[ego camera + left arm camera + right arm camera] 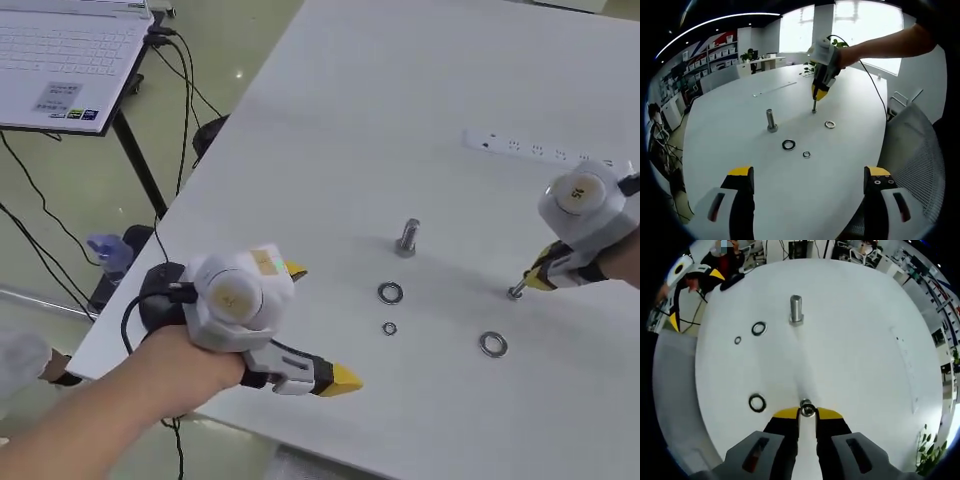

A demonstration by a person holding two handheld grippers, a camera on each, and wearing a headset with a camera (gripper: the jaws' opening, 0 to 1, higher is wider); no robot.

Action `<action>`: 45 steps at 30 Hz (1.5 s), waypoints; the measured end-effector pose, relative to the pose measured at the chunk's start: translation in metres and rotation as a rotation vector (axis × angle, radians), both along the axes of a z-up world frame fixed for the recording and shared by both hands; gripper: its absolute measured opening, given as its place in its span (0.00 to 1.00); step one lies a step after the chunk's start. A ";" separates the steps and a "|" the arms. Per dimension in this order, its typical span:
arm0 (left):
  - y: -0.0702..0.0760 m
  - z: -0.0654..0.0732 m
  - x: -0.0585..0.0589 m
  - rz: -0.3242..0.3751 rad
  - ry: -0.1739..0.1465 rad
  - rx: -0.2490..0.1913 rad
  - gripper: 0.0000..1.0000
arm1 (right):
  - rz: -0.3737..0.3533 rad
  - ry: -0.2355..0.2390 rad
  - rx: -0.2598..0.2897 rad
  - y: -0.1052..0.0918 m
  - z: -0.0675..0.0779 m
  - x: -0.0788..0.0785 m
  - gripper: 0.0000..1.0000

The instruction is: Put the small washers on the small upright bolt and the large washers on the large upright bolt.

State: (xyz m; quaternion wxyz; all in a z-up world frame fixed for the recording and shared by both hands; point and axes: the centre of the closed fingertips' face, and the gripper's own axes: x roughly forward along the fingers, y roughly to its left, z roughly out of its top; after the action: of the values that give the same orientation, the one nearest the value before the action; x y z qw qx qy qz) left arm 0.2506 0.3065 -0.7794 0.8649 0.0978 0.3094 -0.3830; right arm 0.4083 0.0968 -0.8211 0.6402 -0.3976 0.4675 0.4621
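The large upright bolt (407,238) (771,121) (796,309) stands mid-table. The small upright bolt (516,291) (814,107) stands to its right. My right gripper (530,283) (815,96) (806,412) is shut on what looks like a small washer (806,409), held at the top of that bolt. On the table lie a large washer (390,293) (788,145) (758,328), a small washer (389,328) (806,154) (738,340) and a second large washer (492,344) (830,124) (757,402). My left gripper (320,324) (810,175) (692,295) hovers open near the front edge, holding nothing.
A white power strip (535,148) lies at the back right of the white table (330,120). Off its left edge stand a laptop (60,60) on a stand and trailing black cables (180,90). A mesh chair (920,150) sits beside the table.
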 end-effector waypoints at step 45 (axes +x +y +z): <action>0.005 0.000 -0.002 0.020 -0.010 0.024 0.90 | 0.017 0.034 -0.033 -0.001 -0.037 -0.001 0.13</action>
State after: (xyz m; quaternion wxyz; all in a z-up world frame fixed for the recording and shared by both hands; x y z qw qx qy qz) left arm 0.2484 0.3116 -0.7799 0.8690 0.1070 0.3104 -0.3701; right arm 0.4075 0.0958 -0.8582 0.6218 -0.4040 0.4823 0.4664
